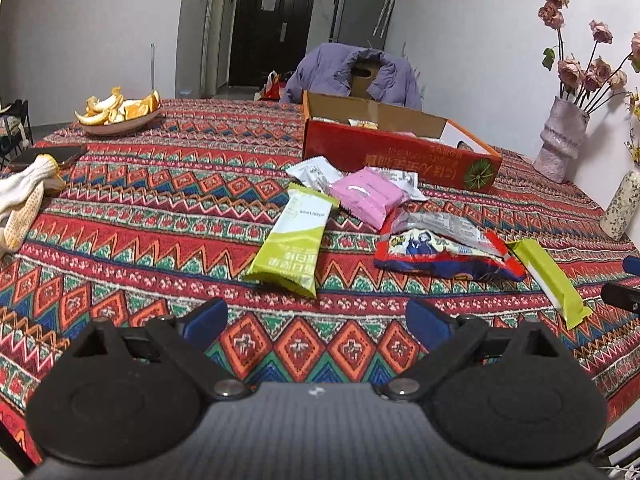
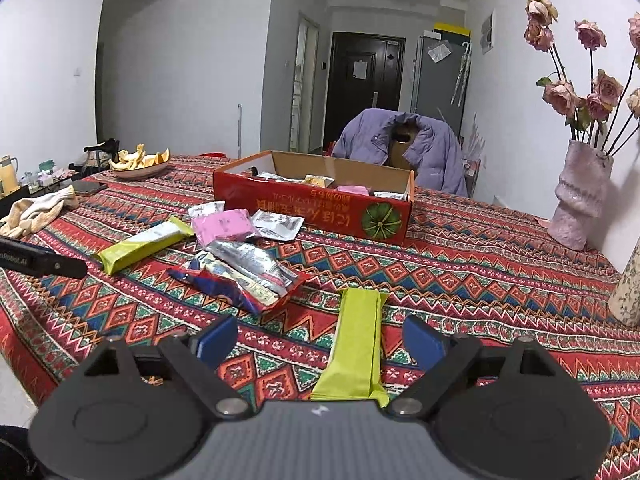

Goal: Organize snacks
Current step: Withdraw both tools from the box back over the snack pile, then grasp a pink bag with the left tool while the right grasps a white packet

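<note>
Loose snack packets lie on the patterned tablecloth in front of a red cardboard box (image 1: pixel 396 152) (image 2: pixel 312 210) that holds several snacks. My left gripper (image 1: pixel 316 320) is open above the cloth, just short of a green-and-white packet (image 1: pixel 292 240) (image 2: pixel 144 244). Behind that packet are a pink packet (image 1: pixel 368 196) (image 2: pixel 224 226), a white packet (image 1: pixel 316 172) and a red, blue and silver bag (image 1: pixel 444 248) (image 2: pixel 244 276). My right gripper (image 2: pixel 320 340) is open, and a lime-green bar (image 2: pixel 358 344) (image 1: pixel 548 276) lies between its fingers without touching the pads.
A plate of orange peels (image 1: pixel 120 114) (image 2: pixel 140 164), pale gloves (image 1: pixel 24 196) and a dark phone (image 1: pixel 48 156) sit at the left. Two vases (image 1: pixel 560 144) (image 2: pixel 580 196) with flowers stand at the right wall. A chair with a purple jacket (image 2: pixel 400 140) is behind the box.
</note>
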Available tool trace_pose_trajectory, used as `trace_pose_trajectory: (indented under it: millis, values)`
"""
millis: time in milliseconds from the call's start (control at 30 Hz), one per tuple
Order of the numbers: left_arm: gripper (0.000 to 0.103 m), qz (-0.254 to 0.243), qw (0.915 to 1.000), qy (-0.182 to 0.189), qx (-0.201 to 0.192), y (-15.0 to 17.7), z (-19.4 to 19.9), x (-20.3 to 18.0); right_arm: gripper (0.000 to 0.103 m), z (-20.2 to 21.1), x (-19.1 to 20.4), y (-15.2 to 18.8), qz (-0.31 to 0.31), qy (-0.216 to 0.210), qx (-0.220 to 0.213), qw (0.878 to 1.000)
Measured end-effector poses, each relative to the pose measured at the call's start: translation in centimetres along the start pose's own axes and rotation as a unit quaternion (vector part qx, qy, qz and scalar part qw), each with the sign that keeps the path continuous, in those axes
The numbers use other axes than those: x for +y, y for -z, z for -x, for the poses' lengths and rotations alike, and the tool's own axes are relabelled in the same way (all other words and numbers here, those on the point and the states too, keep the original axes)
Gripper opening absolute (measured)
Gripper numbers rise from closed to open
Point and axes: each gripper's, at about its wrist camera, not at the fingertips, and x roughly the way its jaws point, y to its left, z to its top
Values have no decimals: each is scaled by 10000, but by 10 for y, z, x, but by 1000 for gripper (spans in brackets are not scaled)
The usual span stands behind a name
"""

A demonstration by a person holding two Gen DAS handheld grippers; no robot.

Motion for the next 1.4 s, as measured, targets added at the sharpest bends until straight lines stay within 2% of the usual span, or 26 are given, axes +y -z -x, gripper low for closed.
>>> trace_pose_trajectory:
  millis: [167,233,300,400,500,633,667,767,833,900,967,1000,1033,1133,1200,1233,1333,1367,1400]
  values:
    - [98,-41,10000,-2,27,-10,-11,-3,89,-16,-4,-7,-134,-135,68,9998]
    - [96,-182,9997,-66,-118,-19,-19,-10,89,-21,-5,-10,-149,-147,84,9997]
    - [95,-536,9977,-90,-397,-27,-28,-22,89,-32,-6,-16,-136,-188,148,9996]
    - [89,-1047,9931,-44,-525,-47,-53,-38,89,-45,-8,-25,-112,-199,153,9996]
    - [78,-1159,9928,105,-294,-72,-92,-44,89,-60,-13,-35,-138,-193,173,9996]
    - [79,-1286,9908,405,-138,-95,-138,-49,89,-80,-22,-48,-246,-319,224,9989]
    - [79,-1391,9888,525,-126,-98,-147,-51,89,-94,-28,-55,-377,-469,268,9978]
    - [79,-1725,9825,697,106,-102,-172,-60,89,-108,-31,-64,-434,-548,302,9971]
    - [80,-1962,9777,716,224,-99,-185,-65,89,-124,-32,-75,-356,-596,314,9971]
    - [80,-2141,9749,562,260,-92,-196,-69,89,-140,-29,-86,-219,-674,327,9969]
    - [73,-2021,9771,615,234,-89,-199,-66,89,-159,-25,-96,-36,-782,360,9963]
    - [67,-1961,9783,627,241,-90,-198,-64,89,-180,-18,-107,258,-919,393,9947]
    - [62,-1896,9796,617,250,-91,-197,-63,89,-180,-18,-107,258,-919,393,9947]
    - [62,-1711,9836,545,166,-95,-184,-56,87,-211,-7,-120,726,-1008,520,9909]
    - [62,-1459,9882,456,28,-103,-168,-44,86,-243,2,-134,1060,-1273,718,9836]
    - [62,-1271,9910,420,-57,-107,-159,-35,86,-243,2,-134,1060,-1273,718,9836]
    - [62,-620,9975,254,-224,-118,-136,-5,84,-267,16,-140,1394,-1851,895,9687]
    - [62,-435,9986,149,-243,-120,-130,5,84,-284,30,-140,1768,-2028,1047,9574]
    - [62,-329,9992,35,-244,-120,-126,12,83,-284,30,-140,1768,-2028,1047,9574]
